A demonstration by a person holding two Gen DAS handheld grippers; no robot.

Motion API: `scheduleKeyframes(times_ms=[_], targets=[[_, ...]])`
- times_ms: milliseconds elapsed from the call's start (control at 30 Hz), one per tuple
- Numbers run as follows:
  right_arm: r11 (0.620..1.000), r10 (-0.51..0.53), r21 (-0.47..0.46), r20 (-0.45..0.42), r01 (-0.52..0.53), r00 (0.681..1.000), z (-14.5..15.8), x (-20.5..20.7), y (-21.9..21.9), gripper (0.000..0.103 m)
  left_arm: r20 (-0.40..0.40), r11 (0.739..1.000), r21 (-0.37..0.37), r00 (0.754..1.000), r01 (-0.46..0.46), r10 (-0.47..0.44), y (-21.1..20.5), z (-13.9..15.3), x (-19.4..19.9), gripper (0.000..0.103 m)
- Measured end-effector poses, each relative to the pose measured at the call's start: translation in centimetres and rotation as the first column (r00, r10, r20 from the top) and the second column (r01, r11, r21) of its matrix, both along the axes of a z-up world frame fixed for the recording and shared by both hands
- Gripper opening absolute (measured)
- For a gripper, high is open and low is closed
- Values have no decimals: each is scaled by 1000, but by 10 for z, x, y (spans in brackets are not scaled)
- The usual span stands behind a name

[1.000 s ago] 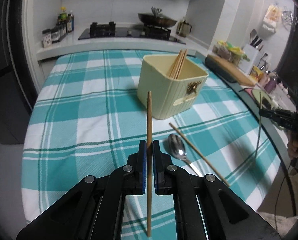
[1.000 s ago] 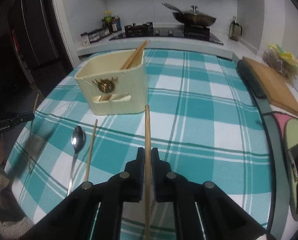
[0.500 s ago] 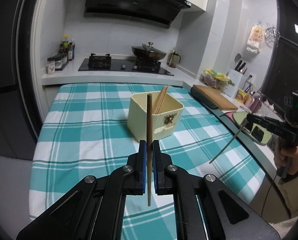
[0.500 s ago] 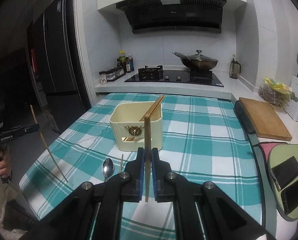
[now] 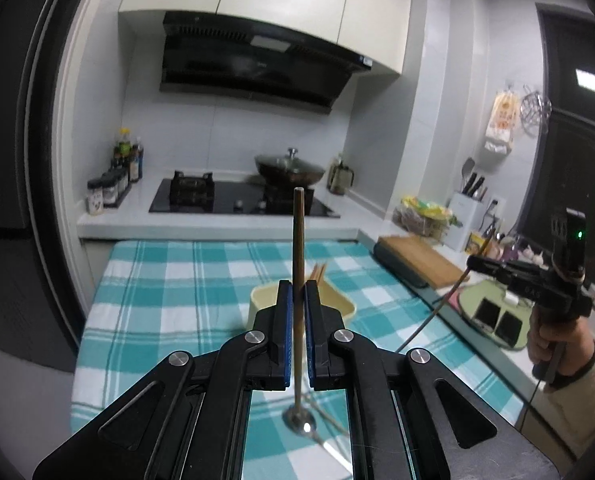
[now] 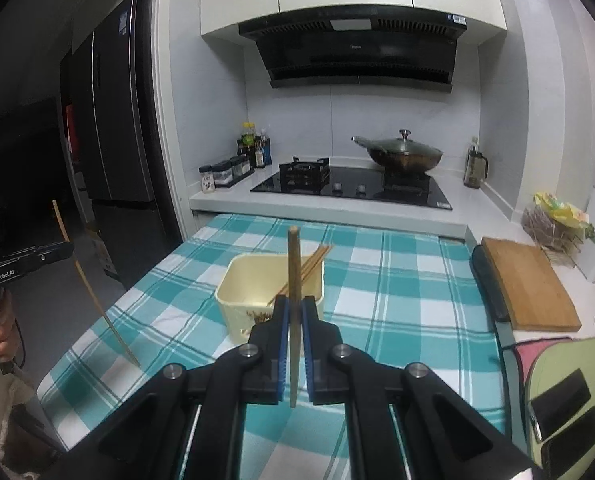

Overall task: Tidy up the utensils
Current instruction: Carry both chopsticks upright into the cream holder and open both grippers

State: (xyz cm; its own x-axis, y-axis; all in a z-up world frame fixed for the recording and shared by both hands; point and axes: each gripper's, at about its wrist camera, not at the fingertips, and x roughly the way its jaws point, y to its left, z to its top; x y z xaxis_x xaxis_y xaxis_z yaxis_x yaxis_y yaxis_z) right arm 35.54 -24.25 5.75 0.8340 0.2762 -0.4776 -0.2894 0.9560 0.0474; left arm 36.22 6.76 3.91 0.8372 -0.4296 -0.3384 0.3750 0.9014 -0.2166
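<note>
At the bottom centre of each wrist view, our left gripper (image 5: 296,310) and right gripper (image 6: 292,314) each clamp one upright chopstick (image 5: 298,256), raised to drop end-first. Beyond, mid-frame on the checked worktop (image 6: 397,304), the cream holder (image 6: 249,292) already keeps other chopsticks.

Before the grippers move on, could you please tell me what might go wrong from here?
1. Each chopstick is pinched at one narrow spot: the left gripper holds its chopstick upright, so it could pivot or slip.
2. The holder already contains leaning chopsticks; the right gripper's chopstick might catch them or the rim.
</note>
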Motion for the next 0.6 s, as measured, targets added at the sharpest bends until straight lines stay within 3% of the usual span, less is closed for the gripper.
scheduleKeyframes(times_ms=[167, 300, 467, 600], targets=[[999, -3, 40, 119, -2, 993, 35, 31, 13, 7, 94, 998, -45, 995, -36, 40, -25, 34, 47, 4], [999, 8, 44, 150, -15, 989, 32, 69, 28, 7, 49, 998, -2, 997, -58, 58, -57, 21, 99, 4], [994, 56, 94, -36, -53, 998, -9, 134, 39, 7, -139, 998, 52, 990, -29, 36, -86, -28, 158, 4], [988, 75, 145, -189, -48, 979, -48, 180, 42, 7, -253, 995, 98, 967, -4, 29, -102, -68, 186, 4]])
